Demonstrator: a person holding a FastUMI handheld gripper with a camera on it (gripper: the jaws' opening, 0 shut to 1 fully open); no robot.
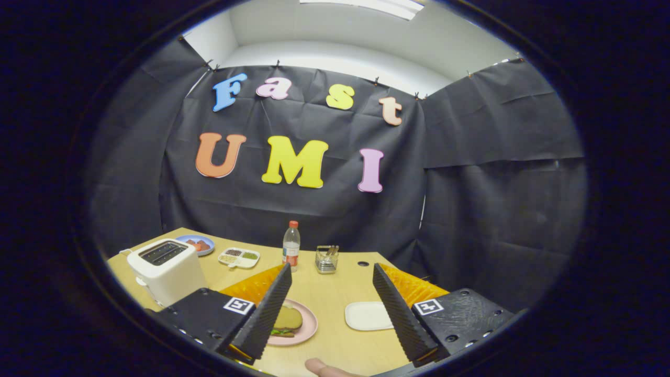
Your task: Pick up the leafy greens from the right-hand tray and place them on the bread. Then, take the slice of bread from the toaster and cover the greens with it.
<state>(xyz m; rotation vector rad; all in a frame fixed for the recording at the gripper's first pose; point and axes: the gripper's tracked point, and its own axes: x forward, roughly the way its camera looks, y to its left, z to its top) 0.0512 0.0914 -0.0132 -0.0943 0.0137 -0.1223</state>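
Pink plate (309,327) near the tabletop's (335,293) front edge carries the sandwich (288,320), greens already covered. Hand-held gripper (332,306) hangs above, fingers spread wide and empty, probably because the work is done.

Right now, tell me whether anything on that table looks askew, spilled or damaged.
Nothing stands out. The brown-topped sandwich lies flat on the round pink plate, green leaves poking out beneath; the white rectangular tray, white toaster and clear plastic bottle sit upright. The gripper hangs open above.
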